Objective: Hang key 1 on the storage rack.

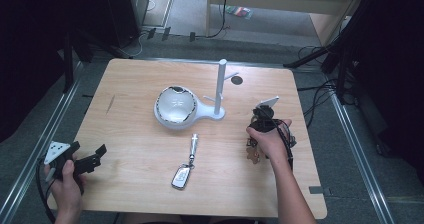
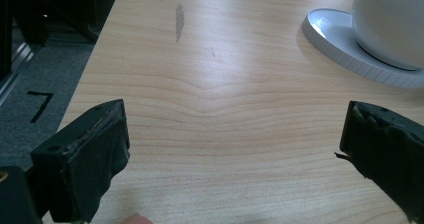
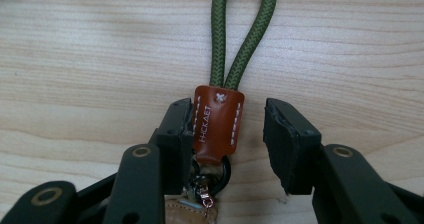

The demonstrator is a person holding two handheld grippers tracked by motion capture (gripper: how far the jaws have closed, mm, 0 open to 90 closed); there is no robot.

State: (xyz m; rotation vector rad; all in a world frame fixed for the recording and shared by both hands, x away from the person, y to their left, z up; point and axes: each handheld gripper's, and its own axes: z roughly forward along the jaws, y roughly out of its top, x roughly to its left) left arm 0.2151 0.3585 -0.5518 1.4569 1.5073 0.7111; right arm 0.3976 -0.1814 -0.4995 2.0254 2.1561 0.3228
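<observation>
The right tool [image 3: 227,134] straddles the brown leather tab [image 3: 217,121] of a green cord loop [image 3: 242,34] near the surface's [image 1: 130,84] right edge, jaws not yet clamped, perhaps one pad touching. The left tool [image 2: 235,149] rests released at the left front corner.

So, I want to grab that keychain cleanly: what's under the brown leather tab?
Under the leather tab: a dark ring, a small clasp, tan leather below; the rest is hidden by the right gripper.

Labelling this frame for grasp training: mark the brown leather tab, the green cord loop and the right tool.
Brown leather tab [image 3: 218,121]: right gripper view, its stitched face.
Green cord loop [image 3: 218,49]: right gripper view, left strand.
Right tool [image 3: 227,134]: right gripper view, midway between fingertips.
</observation>
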